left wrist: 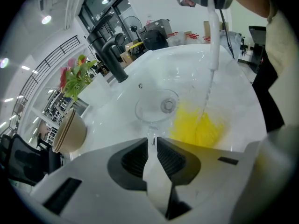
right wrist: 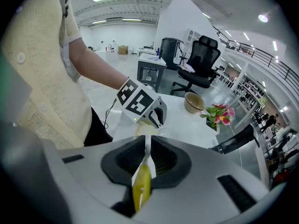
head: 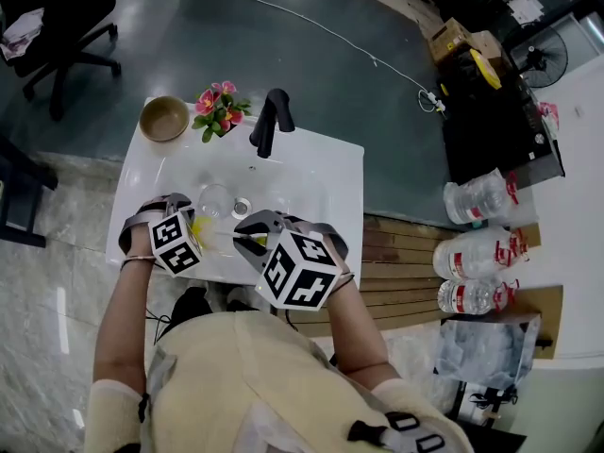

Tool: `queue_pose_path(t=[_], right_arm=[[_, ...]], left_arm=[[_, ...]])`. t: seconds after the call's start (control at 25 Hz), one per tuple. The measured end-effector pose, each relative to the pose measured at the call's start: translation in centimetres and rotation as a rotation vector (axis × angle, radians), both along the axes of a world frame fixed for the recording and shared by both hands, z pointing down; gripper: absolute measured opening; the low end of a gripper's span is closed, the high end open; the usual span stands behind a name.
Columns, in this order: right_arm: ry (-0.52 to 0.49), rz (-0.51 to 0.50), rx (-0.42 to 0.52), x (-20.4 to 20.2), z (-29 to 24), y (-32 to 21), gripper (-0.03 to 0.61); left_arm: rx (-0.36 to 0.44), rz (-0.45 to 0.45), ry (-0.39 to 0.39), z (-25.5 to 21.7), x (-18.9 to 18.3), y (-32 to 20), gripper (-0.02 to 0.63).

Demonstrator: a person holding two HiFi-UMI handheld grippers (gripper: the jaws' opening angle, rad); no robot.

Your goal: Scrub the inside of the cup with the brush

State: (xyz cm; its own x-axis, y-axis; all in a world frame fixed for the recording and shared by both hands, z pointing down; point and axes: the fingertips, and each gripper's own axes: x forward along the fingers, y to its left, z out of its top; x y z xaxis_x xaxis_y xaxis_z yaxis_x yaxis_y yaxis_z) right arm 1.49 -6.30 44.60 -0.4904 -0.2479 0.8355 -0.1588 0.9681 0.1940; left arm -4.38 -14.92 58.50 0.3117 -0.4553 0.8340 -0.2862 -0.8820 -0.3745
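Note:
A clear glass cup (head: 215,201) stands over the white sink basin (head: 311,173). My left gripper (head: 192,217) is shut on a thin clear part of the cup (left wrist: 157,106), whose round glass shows just beyond the jaws. My right gripper (head: 253,237) is shut on the brush's white handle (right wrist: 145,158), whose yellow end sticks out behind the pads. The handle (left wrist: 213,36) runs down to the yellow bristles (left wrist: 196,127), which sit right beside the left gripper (left wrist: 152,146) and look blurred, as if behind glass. I cannot tell how deep they are in the cup.
A black faucet (head: 269,121) rises at the basin's far edge, with pink flowers (head: 220,109) and a tan bowl (head: 164,118) to its left. Large water bottles (head: 477,243) stand on the floor at right. An office chair (head: 66,17) is at the far left.

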Motion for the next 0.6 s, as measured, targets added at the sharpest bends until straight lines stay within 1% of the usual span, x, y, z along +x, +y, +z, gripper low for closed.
queue_pose_path(t=[0.12, 0.36, 0.6], right_arm=[[-0.012, 0.003, -0.004, 0.2, 0.0, 0.0, 0.051], [-0.043, 0.009, -0.008, 0.4, -0.1, 0.0, 0.051], [-0.082, 0.022, -0.001, 0.3, -0.3, -0.2, 0.049]], left_arm=[[-0.017, -0.018, 0.038, -0.5, 0.0, 0.1, 0.064], [-0.026, -0.083, 0.118, -1.6, -0.7, 0.5, 0.063], [-0.015, -0.179, 0.225, -3.8, -1.7, 0.9, 0.063]])
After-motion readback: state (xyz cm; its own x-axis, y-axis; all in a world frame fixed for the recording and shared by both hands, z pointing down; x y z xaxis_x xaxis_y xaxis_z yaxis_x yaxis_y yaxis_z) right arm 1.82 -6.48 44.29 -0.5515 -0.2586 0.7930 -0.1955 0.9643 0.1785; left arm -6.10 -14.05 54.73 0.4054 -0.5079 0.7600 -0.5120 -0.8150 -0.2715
